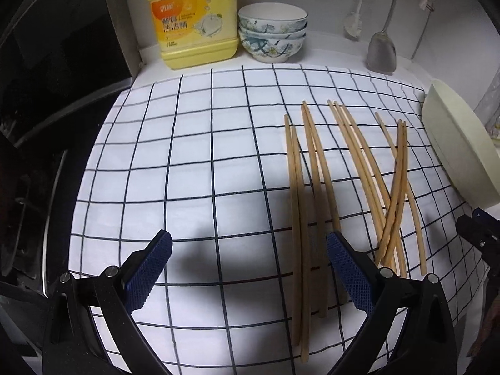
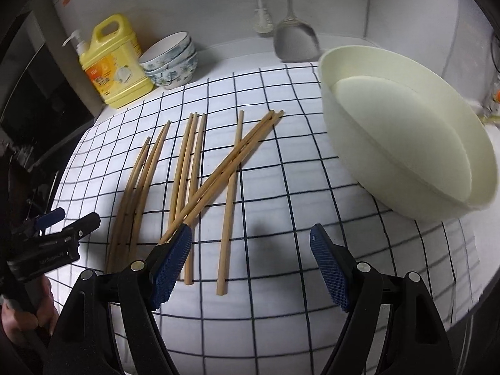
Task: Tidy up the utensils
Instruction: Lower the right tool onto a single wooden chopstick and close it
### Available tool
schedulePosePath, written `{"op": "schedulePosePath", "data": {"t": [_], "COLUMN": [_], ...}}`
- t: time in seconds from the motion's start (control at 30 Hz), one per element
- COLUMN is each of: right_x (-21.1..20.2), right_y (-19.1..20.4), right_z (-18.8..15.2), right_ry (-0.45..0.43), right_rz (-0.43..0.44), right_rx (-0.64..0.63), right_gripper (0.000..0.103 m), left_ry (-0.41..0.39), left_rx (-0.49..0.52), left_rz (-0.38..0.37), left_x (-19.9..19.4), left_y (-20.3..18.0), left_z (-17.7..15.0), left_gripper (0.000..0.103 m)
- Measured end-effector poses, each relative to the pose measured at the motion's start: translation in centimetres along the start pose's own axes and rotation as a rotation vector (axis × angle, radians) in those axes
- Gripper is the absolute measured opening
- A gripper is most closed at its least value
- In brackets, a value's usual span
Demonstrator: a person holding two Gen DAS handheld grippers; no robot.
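Several wooden chopsticks lie loosely on a white checked cloth, some crossing each other; they also show in the right wrist view. A cream oval basin sits at the right of the cloth; its rim shows in the left wrist view. My left gripper is open and empty, just left of the chopsticks' near ends. My right gripper is open and empty above the cloth, with its left finger over the chopsticks' near ends. The left gripper also shows in the right wrist view.
A yellow detergent jug and stacked patterned bowls stand at the back by the wall. A metal spatula and a white brush hang on the wall. A dark appliance borders the cloth on the left.
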State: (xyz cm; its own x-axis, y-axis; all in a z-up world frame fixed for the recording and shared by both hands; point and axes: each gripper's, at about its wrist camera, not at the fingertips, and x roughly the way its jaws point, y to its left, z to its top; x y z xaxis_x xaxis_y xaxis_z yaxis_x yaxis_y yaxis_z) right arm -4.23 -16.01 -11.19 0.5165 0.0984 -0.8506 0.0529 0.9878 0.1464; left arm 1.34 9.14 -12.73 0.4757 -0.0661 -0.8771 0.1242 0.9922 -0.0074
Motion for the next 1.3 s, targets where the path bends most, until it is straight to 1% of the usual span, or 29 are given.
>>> {"op": "schedulePosePath", "data": {"t": [0.07, 0.2, 0.33, 0.4, 0.5, 0.6, 0.73, 0.87, 0.93, 1.0, 1.2, 1.3], "right_x": [0.8, 2.1, 3.3, 3.9, 3.9, 4.3, 4.6, 4.7, 4.6, 4.6, 5.2, 5.8], "right_y": [-0.2, -0.7, -1.0, -0.8, -0.4, -0.1, 0.4, 0.4, 0.3, 0.3, 0.5, 0.9], "right_z": [0.1, 0.1, 0.0, -0.1, -0.1, 0.0, -0.1, -0.3, -0.3, -0.2, 0.1, 0.5], "right_ry": [0.009, 0.016, 0.028, 0.041, 0.026, 0.033, 0.038, 0.037, 0.032, 0.026, 0.025, 0.024], "right_rz": [0.018, 0.063, 0.066, 0.061, 0.042, 0.047, 0.019, -0.005, -0.015, -0.034, -0.073, -0.117], "right_rx": [-0.016, -0.012, 0.004, 0.013, 0.024, 0.040, 0.044, 0.046, 0.049, 0.051, 0.031, 0.020], "right_gripper": [0.074, 0.075, 0.075, 0.075, 0.075, 0.075, 0.075, 0.075, 0.075, 0.075, 0.074, 0.074], "left_ry": [-0.005, -0.025, -0.023, -0.025, -0.025, -0.025, -0.022, -0.026, -0.014, -0.014, -0.008, -0.011], "left_rx": [-0.016, -0.035, -0.025, -0.012, 0.018, 0.050, 0.053, 0.074, 0.088, 0.079, 0.024, 0.029], "left_rz": [0.029, 0.115, 0.135, 0.126, 0.094, 0.080, 0.053, 0.040, 0.041, 0.045, 0.013, 0.016], "left_x": [0.5, 1.5, 2.9, 3.2, 3.4, 3.5, 3.9, 4.1, 4.5, 4.7, 5.1, 5.2], "left_y": [-0.1, 0.0, 0.3, 0.3, 0.1, -0.1, 0.1, -0.3, -0.7, -0.5, 0.5, 0.4], "left_z": [0.1, 0.5, 1.0, 1.2, 1.3, 1.1, 1.0, 0.9, 0.8, 0.7, 1.0, 1.2], "left_gripper": [0.097, 0.097, 0.097, 0.097, 0.097, 0.097, 0.097, 0.097, 0.098, 0.097, 0.098, 0.097]}}
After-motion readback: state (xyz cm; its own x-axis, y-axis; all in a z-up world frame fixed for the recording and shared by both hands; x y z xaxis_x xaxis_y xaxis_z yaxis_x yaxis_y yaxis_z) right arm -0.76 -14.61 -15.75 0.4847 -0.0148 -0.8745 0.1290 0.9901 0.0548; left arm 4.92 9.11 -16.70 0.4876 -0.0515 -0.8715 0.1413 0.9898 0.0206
